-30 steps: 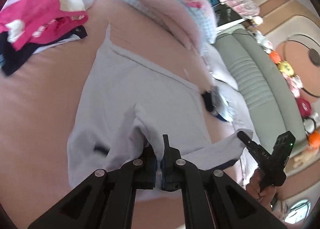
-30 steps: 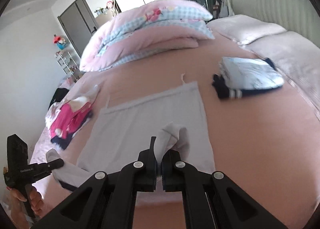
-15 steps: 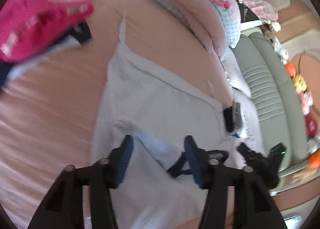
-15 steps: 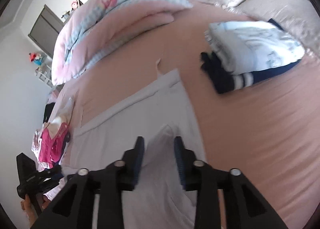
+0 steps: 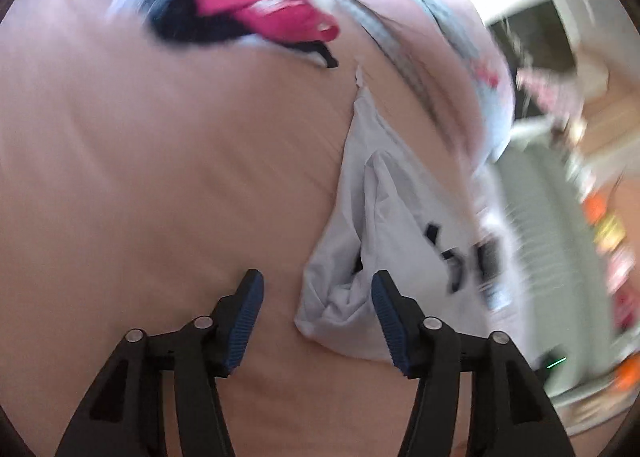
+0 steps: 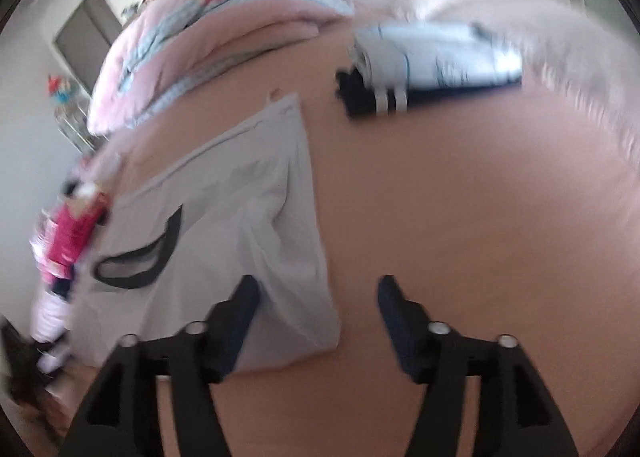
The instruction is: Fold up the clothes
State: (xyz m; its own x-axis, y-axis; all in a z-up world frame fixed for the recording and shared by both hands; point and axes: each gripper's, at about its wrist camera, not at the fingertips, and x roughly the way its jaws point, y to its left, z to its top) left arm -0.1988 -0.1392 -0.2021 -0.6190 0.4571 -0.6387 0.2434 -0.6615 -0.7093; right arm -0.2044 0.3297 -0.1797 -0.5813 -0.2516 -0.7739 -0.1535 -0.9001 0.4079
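Note:
A pale grey garment (image 5: pixel 384 225) (image 6: pixel 224 225) with a black print lies on the pink bed, its lower part folded up over itself. My left gripper (image 5: pixel 316 309) is open, held just above the garment's near left corner, with nothing between its blue pads. My right gripper (image 6: pixel 316 317) is open too, hovering over the garment's near right corner and the bare sheet. Both views are blurred by motion.
A heap of pink, black and white clothes (image 5: pixel 256 5) (image 6: pixel 68 241) lies at the far left. A folded stack of light and navy clothes (image 6: pixel 432 65) sits at the far right. A pink and blue checked duvet (image 6: pixel 224 17) is bunched behind the garment.
Both grippers were shut on the garment's leg ends a second ago; they opened, let the cloth drop folded over, and have pulled back and apart toward the near corners.

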